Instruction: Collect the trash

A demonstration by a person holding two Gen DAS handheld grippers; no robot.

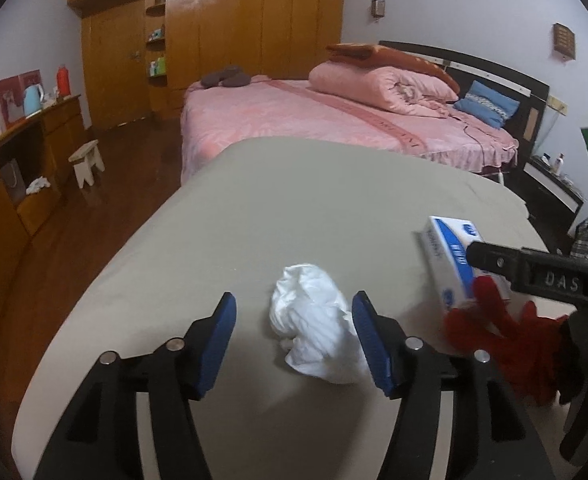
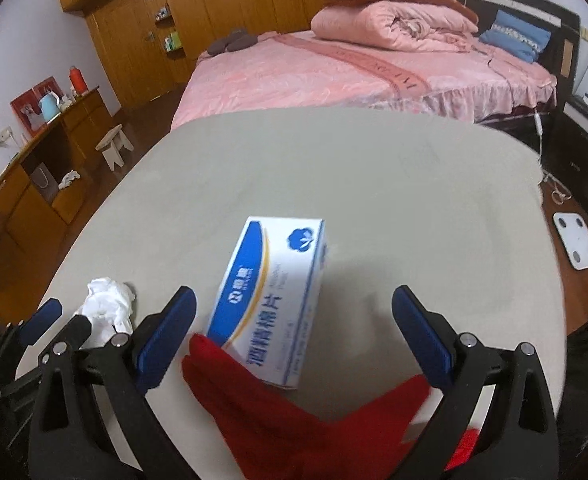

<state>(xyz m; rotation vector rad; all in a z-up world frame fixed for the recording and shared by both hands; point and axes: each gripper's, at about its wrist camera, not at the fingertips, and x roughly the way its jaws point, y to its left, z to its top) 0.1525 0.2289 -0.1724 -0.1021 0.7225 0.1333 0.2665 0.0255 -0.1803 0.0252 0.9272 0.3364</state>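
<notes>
On the grey table (image 1: pixel 294 208), the left gripper (image 1: pixel 294 320) has its fingers spread around a crumpled white tissue (image 1: pixel 313 328), the pads not pressing it. To its right, the right gripper (image 2: pixel 294 320) stands spread, straddling a blue-and-white box (image 2: pixel 270 296) and a red cloth (image 2: pixel 294 420)

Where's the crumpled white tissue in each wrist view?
Left wrist: tissue low centre, between the open left gripper's pads.
Right wrist: tissue lower left, beside the right gripper's left finger.
Shared landmark: blue-and-white box, right of the tissue in both.
</notes>
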